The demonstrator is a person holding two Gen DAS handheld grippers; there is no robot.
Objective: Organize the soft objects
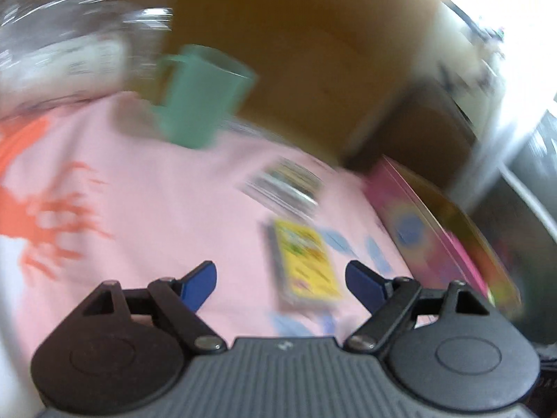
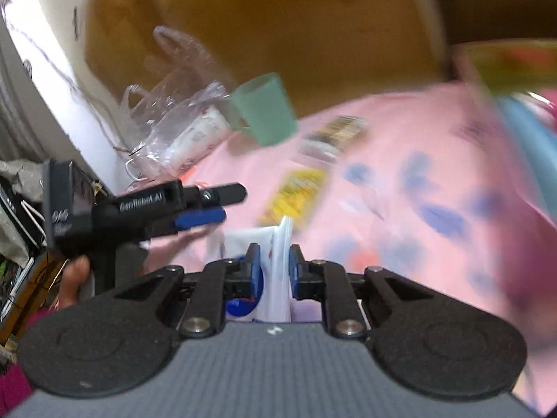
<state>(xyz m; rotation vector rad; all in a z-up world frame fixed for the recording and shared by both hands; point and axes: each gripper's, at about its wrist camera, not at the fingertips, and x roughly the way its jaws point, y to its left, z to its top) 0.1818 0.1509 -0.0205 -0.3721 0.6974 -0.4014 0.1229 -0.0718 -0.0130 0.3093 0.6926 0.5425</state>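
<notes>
Pinching a white plastic bag (image 2: 280, 261) w/ blue print, the right gripper (image 2: 275, 268) has its fingers narrow, blue pads touching the thin film on both sides; the bag sits at the near edge of the pink sheet (image 2: 400, 146). Left gripper (image 1: 280, 280) has fingers wide, nothing btwn them, hovering over the same sheet; in the right wrist view it shows at left, held by a hand (image 2: 75, 278). Just beyond the left fingers lies a yellow card (image 1: 306, 261), then a second, blurred card (image 1: 285, 184) farther on. A pink book (image 1: 435, 230) lies at right. Farther back stands a teal cup (image 1: 202, 97), w/ a clear plastic bag (image 2: 174, 122) to its left. Brown wooden furniture (image 1: 296, 35) rises behind. Both views are motion-blurred.
</notes>
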